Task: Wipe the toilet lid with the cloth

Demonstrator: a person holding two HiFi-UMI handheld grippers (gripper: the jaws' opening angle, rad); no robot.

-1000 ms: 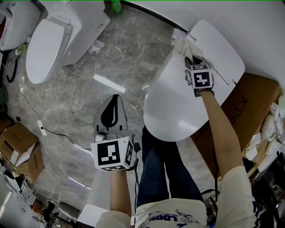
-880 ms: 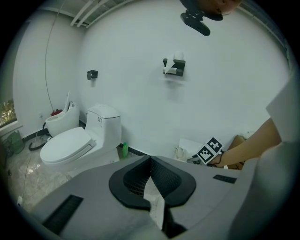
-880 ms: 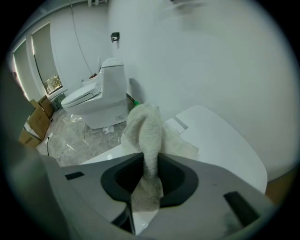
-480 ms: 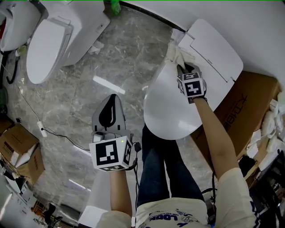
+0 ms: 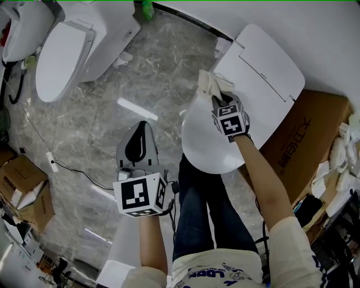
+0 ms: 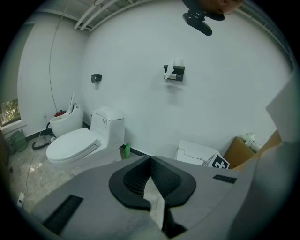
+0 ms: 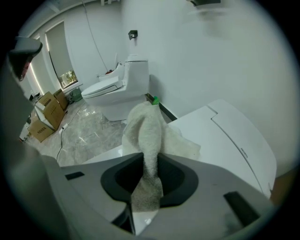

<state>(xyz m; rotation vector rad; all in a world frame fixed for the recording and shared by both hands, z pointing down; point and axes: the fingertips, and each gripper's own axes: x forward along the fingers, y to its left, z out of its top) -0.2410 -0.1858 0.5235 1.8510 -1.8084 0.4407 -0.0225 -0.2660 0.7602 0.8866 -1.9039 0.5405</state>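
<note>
The white oval toilet lid [image 5: 209,143] lies closed in front of me in the head view, with its flat white tank top [image 5: 264,64] behind it. A cream cloth [image 5: 211,84] rests bunched on the lid's far left rim. My right gripper [image 5: 218,101] is shut on the cloth and presses it to the lid. In the right gripper view the cloth [image 7: 147,124] runs up between the jaws and spills onto the lid [image 7: 101,157]. My left gripper [image 5: 139,147] hangs over the marble floor left of the lid, shut with nothing in it [image 6: 151,185].
A second white toilet [image 5: 64,53] stands at the far left, a green bottle [image 5: 146,7] by the wall. A large cardboard box [image 5: 306,132] adjoins the toilet's right side; smaller boxes [image 5: 22,188] and a cable [image 5: 53,164] lie at the left.
My right gripper has dragged the cloth from the hinge area leftward and nearer, onto the lid's left rim. The left gripper has barely moved.
</note>
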